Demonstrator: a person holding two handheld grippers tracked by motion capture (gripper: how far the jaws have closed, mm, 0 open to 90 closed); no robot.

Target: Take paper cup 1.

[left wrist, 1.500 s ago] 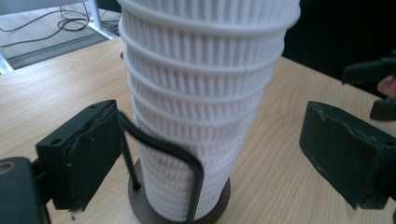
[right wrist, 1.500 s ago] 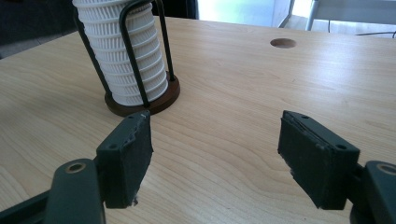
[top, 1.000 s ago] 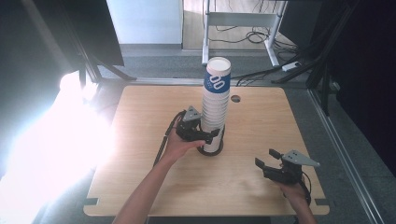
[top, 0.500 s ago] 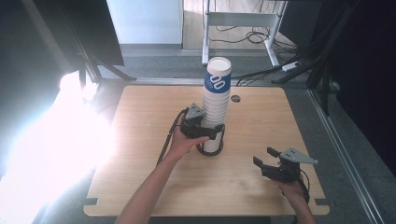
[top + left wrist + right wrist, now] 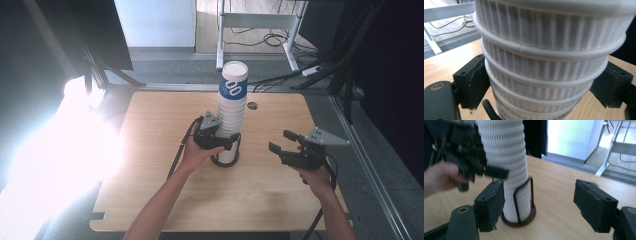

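Scene: A person at a pale wooden bench (image 5: 150,190) works a tall stack of paper cups (image 5: 231,115) with a hand-held tool in each hand.

Stack: The cups stand nested, mouths up, near the middle of the bench, rising from a dark wire holder (image 5: 520,202) with a round base and upright loops that seem meant to keep the column from toppling.

Left tool: The left tool (image 5: 220,141) reaches in level at the lower part of the stack. Its jaws have just been closing and, in the left gripper view, sit one on either side of the ribbed white sleeves (image 5: 544,67), touching or all but touching the cups. The grip looks like a steadying hold, likely so the column stays put while cups come off above.

Right tool: The right tool (image 5: 282,142) hangs above the bench to the right of the stack, well apart from it. Its jaws have just been opening a little, stand partly open and hold nothing; the stack and holder show beyond them in the right gripper view.

Likely purpose: With one hand bracing the stack low down, the free hand appears poised to come in for a cup.

Markings: The upper cups carry a blue band (image 5: 232,90) with white looped figures, too small to read as words. The lower cups are plain white and ribbed.

Surroundings: Cables (image 5: 260,35) trail on the floor behind the bench.
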